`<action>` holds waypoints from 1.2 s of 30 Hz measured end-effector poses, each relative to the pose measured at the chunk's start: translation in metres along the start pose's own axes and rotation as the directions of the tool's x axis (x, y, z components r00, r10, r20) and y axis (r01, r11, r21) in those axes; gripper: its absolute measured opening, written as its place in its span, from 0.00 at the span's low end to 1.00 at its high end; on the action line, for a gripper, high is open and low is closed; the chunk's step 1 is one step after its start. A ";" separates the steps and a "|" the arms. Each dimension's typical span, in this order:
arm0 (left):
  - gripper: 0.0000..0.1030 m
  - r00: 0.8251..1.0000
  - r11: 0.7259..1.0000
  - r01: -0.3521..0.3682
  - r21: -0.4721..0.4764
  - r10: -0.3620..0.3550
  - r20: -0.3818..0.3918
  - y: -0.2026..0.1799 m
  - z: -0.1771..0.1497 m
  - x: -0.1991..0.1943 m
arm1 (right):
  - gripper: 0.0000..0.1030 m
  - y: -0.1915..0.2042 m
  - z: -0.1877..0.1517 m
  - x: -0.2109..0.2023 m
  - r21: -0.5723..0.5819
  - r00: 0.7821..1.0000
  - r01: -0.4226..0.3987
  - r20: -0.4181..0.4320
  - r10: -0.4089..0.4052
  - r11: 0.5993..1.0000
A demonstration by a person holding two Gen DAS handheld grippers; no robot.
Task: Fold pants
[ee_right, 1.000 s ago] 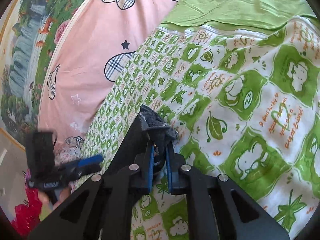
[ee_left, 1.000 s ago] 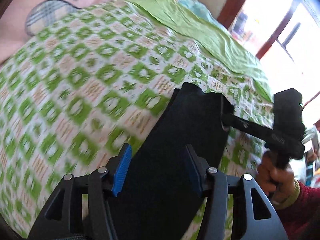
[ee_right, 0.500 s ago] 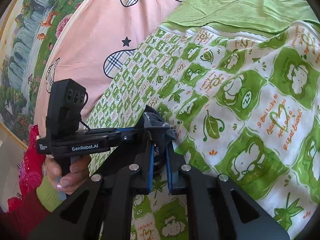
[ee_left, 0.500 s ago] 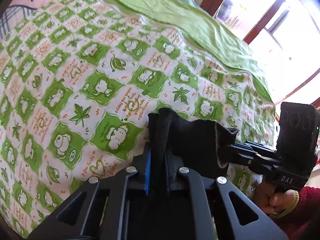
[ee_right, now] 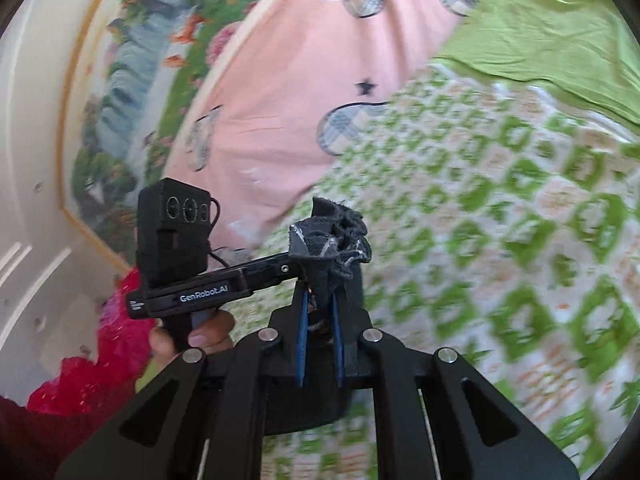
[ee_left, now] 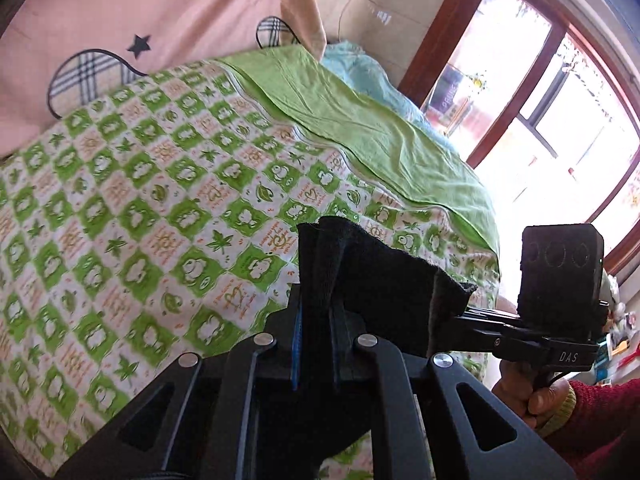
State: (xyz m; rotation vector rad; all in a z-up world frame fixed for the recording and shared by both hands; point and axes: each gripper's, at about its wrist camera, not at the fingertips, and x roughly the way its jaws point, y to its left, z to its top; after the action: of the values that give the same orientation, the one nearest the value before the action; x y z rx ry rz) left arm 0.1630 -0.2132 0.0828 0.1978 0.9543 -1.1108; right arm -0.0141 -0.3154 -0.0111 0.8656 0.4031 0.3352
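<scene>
The black pants (ee_left: 376, 280) hang stretched between both grippers above the bed. My left gripper (ee_left: 316, 320) is shut on one bunched edge of the pants. My right gripper (ee_right: 320, 316) is shut on another bunched edge of the pants (ee_right: 332, 236). In the left wrist view the right gripper (ee_left: 452, 316) pinches the cloth at the right. In the right wrist view the left gripper (ee_right: 296, 264) pinches the cloth just left of mine. The lower part of the pants is hidden behind the gripper bodies.
The bed has a green-and-white patterned sheet (ee_left: 140, 220) and a plain green cover (ee_left: 360, 120) at its far side. A pink cloth with plaid hearts (ee_right: 300, 80) hangs behind the bed. A window (ee_left: 560, 120) is at the right.
My left gripper closed on the pants edge and both grippers lifted the cloth up from the bed. The right wrist view now swings, with the bed blurred.
</scene>
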 end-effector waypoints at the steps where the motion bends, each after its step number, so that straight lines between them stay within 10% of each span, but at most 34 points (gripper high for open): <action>1: 0.09 1.000 1.000 -0.005 -0.006 0.005 0.011 0.000 -0.003 -0.007 | 0.12 0.006 -0.002 0.002 -0.008 1.000 -0.014 -0.006 0.014 1.000; 14: 0.09 0.985 0.981 -0.040 -0.190 0.071 0.160 0.027 -0.085 -0.074 | 0.12 0.049 -0.051 0.046 -0.025 0.979 -0.145 -0.151 0.140 0.989; 36: 0.09 0.982 0.915 -0.089 -0.394 0.147 0.119 0.088 -0.174 -0.081 | 0.12 0.055 -0.106 0.119 0.018 0.923 -0.148 -0.356 0.145 0.989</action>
State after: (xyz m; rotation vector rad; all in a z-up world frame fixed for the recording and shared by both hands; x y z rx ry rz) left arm 0.1307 -0.0181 0.0100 -0.1479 0.9966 -0.7933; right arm 0.0332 -0.1600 -0.0537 0.8277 0.6750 0.6382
